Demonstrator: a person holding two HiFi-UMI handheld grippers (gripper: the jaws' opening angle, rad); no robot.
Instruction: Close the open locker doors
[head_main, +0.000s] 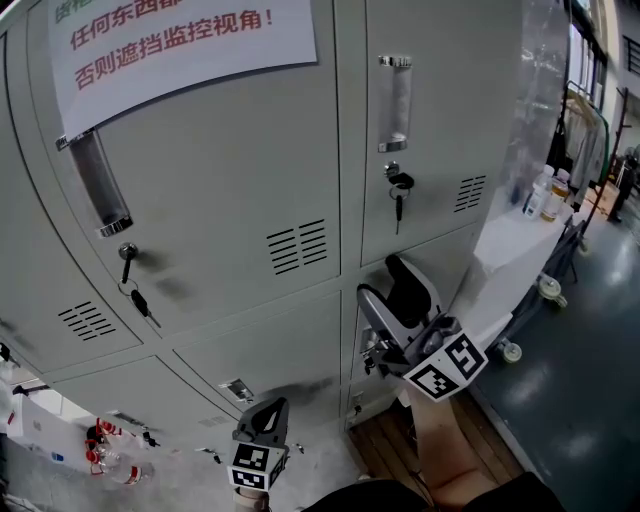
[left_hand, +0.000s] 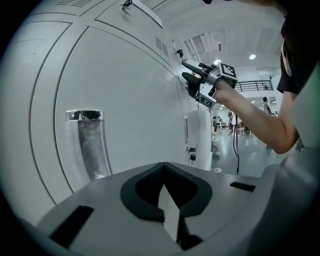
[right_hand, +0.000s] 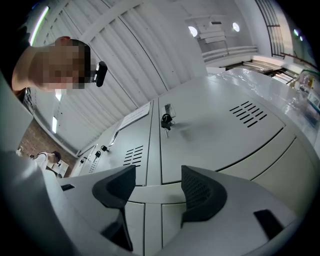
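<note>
**Item: bank of grey locker doors (head_main: 230, 190).** Every door in view sits flush with its frame, as far as can be told: the upper left door under the paper notice (head_main: 180, 40), the upper right door (head_main: 445, 110) with a key (head_main: 399, 190) in its lock, and the lower right door (head_main: 455, 255).

**Step in hand (judged):** late in the task. No door visibly stands ajar, so this looks like a check or final press at the lower right door. The next move calls for a flat push near the latch edge if the door has any give. Otherwise it calls for a look along the rest of the row for a door left open.

**Right gripper (head_main: 385, 285):** jaws apart with nothing between them. It is raised close to the lower right door and points at the seam between doors. The forearm (left_hand: 250, 115) is stretched forward.

**Left gripper (head_main: 268, 412):** jaws together and holding nothing. It is held low, near the bottom row, apart from the doors.
</note>
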